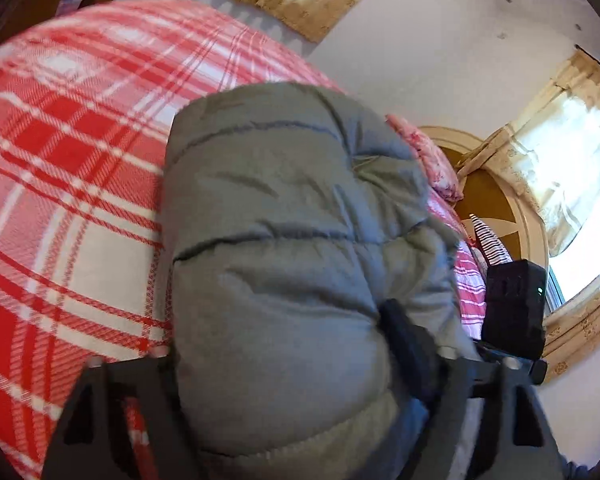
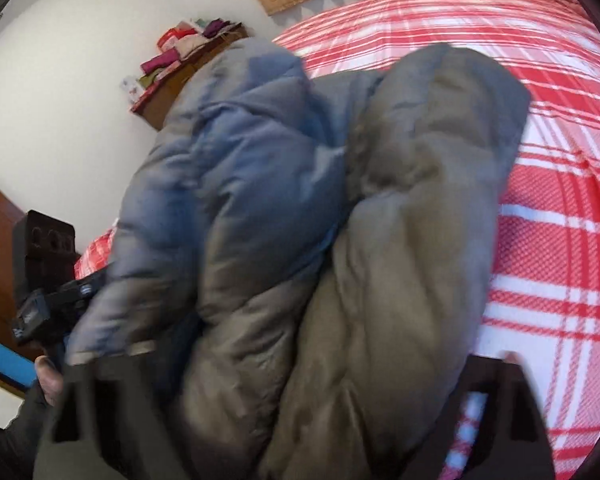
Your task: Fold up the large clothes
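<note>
Gripping the grey puffer jacket (image 1: pixel 292 240) bundled on the plaid bed (image 1: pixel 60 200): left hand-held gripper (image 1: pixel 284 364) and right hand-held gripper (image 2: pixel 288 364) clamp thick padding; judge pressing folds flat, keeping edges aligned.

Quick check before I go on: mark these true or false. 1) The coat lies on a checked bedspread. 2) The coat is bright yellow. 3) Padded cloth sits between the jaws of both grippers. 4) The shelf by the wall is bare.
1) True: the coat rests on the red-and-white bedspread.
2) False: it is grey.
3) True: it fills the left gripper and the right gripper.
4) False: folded cloths are stacked on the shelf.
</note>
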`<state>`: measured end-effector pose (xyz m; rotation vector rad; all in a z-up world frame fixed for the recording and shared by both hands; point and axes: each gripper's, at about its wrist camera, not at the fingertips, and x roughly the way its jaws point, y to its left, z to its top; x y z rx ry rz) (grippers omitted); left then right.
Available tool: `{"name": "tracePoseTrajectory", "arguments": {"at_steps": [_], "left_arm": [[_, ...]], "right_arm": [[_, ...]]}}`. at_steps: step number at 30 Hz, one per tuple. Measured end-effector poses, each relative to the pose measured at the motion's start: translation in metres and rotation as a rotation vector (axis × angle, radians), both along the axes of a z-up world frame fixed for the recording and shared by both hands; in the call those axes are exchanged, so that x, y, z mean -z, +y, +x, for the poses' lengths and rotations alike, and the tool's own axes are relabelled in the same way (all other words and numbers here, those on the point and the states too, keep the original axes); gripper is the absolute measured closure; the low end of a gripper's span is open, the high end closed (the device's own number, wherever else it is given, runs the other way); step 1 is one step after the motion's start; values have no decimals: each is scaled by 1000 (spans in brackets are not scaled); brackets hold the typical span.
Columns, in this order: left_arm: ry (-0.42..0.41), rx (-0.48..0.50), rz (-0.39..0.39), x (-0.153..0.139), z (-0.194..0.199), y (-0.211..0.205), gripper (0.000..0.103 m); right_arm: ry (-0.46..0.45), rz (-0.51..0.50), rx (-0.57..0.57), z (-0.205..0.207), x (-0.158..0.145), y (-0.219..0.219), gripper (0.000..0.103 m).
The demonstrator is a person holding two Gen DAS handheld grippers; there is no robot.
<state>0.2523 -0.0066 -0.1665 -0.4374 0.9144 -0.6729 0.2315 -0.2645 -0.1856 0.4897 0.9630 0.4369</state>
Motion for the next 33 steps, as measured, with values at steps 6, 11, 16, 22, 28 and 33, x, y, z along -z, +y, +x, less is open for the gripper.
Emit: {"name": "tracePoseTrajectory", "arguments": {"at_steps": [6, 11, 16, 22, 28, 33], "left_arm": [[-81, -106, 15, -40, -16, 57, 38], [-177, -302, 125, -89, -36, 141, 38], [-204, -507, 238, -103, -33, 215, 38], [-52, -647, 363, -46, 4, 253, 38], [-74, -657, 471, -26, 18, 246, 30], [-111, -646, 518, -18, 12, 246, 28]], "right_arm": [[-31, 66, -108, 14, -16, 64, 56], [-109, 105, -297, 47, -45, 171, 60], [-172, 108, -431, 94, -58, 275, 60], [-122, -31, -414, 132, -9, 341, 54], [-95, 9, -334, 142, 9, 329, 45], [-111, -113, -322, 115, -15, 322, 32]]}}
